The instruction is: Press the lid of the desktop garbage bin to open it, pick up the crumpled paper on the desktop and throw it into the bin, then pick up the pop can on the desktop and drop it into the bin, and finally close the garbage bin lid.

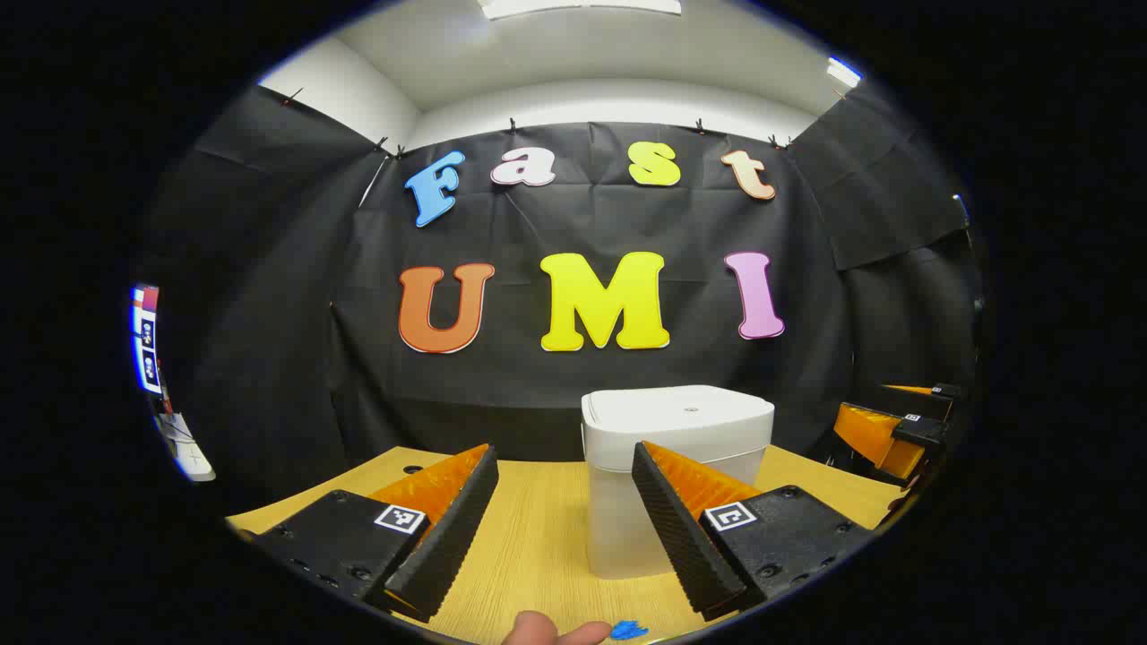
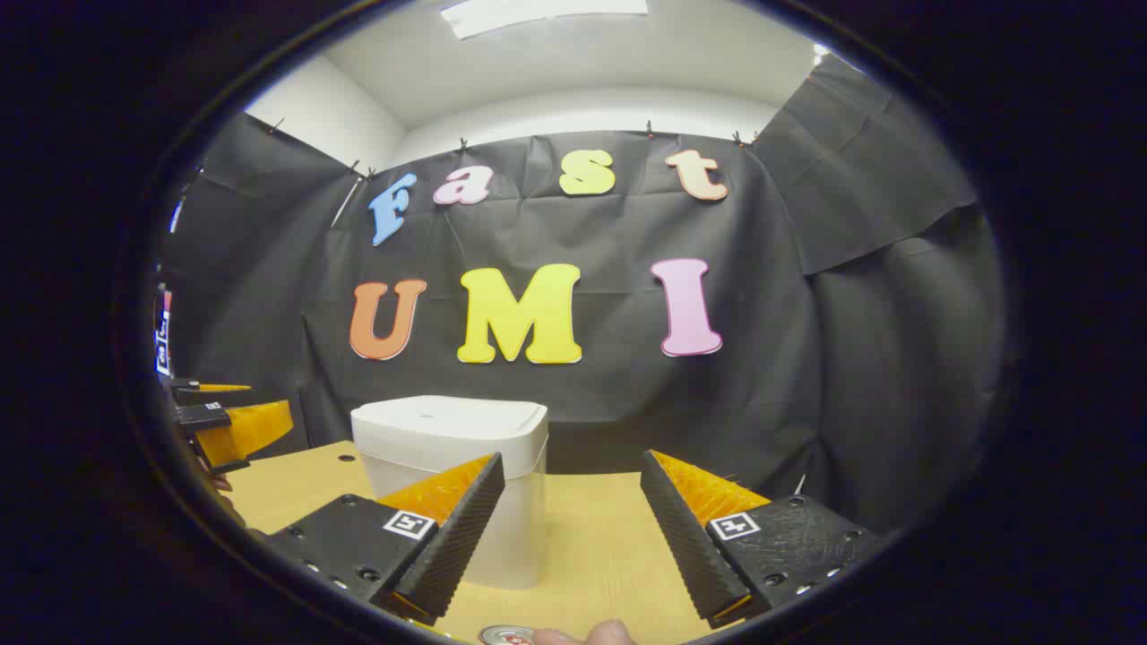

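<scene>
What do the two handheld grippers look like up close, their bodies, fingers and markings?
Left gripper and right gripper match: each has two wedge-shaped fingers with ribbed, sawtooth inner faces, mounted on black blocks with visible screw holes. Every block carries a small square black-and-white marker tag. No cables are visible. A bare fingertip shows at the bottom edge; no sleeve can be seen.
</scene>
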The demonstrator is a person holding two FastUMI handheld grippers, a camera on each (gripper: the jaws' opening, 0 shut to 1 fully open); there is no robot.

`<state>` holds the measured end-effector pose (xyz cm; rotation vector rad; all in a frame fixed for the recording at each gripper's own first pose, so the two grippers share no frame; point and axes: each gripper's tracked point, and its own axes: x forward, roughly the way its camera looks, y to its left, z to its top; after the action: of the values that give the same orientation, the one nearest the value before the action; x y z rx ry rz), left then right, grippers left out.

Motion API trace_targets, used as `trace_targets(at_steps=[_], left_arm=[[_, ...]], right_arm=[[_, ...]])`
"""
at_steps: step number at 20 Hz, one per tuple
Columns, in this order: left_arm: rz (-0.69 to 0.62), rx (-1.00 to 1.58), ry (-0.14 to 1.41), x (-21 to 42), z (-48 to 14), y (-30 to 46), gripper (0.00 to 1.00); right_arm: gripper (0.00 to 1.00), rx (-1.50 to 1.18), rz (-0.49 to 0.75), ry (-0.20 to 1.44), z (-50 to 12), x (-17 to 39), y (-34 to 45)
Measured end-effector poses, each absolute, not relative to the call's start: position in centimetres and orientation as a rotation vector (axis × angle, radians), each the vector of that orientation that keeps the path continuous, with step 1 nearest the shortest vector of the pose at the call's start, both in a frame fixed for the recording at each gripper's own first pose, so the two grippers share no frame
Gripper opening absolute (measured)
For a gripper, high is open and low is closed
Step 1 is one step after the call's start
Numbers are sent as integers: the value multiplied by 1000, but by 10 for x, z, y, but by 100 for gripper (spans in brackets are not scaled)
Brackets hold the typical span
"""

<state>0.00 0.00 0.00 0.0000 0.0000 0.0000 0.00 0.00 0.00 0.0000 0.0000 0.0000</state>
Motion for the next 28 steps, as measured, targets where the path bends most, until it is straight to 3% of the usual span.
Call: trace_targets(at_steps=[4, 7, 8, 28], left_arm=[[6, -8, -6, -3, 4, -1, 96], [6, -7, -6, -4, 5, -2, 100], [7, -4, -3, -3, 6, -3, 96], [19, -32, 12, -12, 4, 9, 97]], right_arm=[[97, -2, 17, -7, 4, -3, 4], [95, -18, 36, -16, 6, -4, 10], [95, -25, 42, -20, 8, -4, 13], [96, 9, 95, 10, 17, 1, 38]])
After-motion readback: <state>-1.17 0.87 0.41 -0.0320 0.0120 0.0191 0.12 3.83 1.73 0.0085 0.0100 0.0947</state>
